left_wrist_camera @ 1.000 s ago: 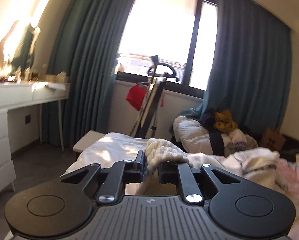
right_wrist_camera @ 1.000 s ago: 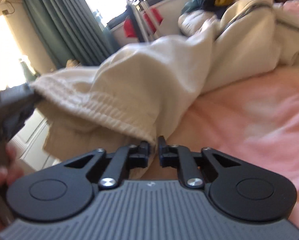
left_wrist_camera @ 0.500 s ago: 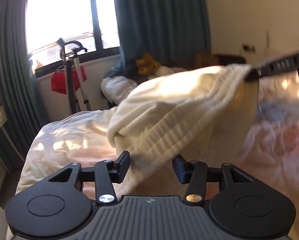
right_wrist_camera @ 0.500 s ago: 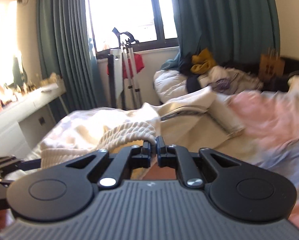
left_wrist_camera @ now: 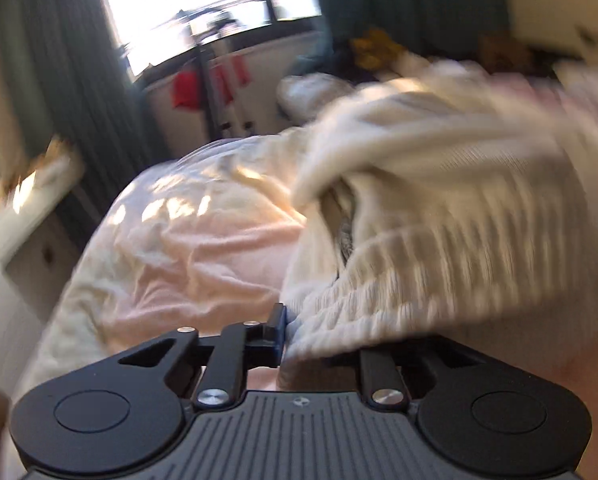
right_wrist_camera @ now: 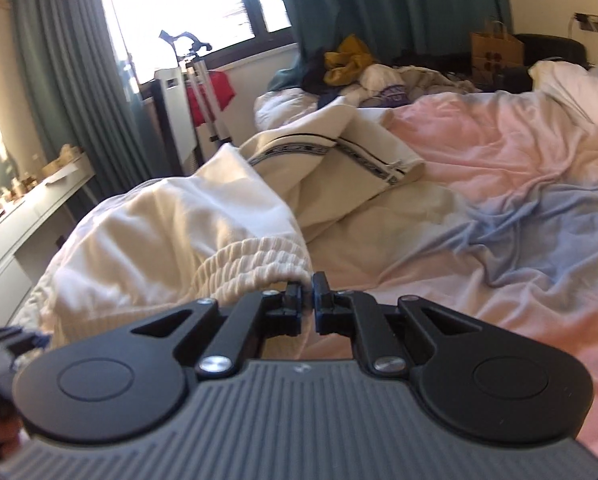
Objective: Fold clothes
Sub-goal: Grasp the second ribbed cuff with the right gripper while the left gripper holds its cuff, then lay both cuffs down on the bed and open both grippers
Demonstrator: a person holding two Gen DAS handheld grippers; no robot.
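A cream garment with a ribbed elastic waistband [right_wrist_camera: 255,260] lies bunched at the near left of the bed. My right gripper [right_wrist_camera: 307,296] is shut on the waistband's right end. In the left wrist view the same garment [left_wrist_camera: 439,208] is blurred; its waistband drapes over my left gripper [left_wrist_camera: 319,332], whose jaws stand apart with the right finger hidden under the cloth. A second cream garment with a dark stripe [right_wrist_camera: 339,152] lies behind it.
The bed has a pink and blue sheet [right_wrist_camera: 499,200]. A pile of clothes [right_wrist_camera: 351,64] lies by the window. A clothes rack [right_wrist_camera: 195,80] stands at the bed's far end. A white dresser [right_wrist_camera: 27,216] is at the left. A paper bag [right_wrist_camera: 495,48] stands far right.
The left gripper released the waistband half a second ago and has swung towards the garment again. The right gripper has lowered the garment onto the bed, still gripping it.
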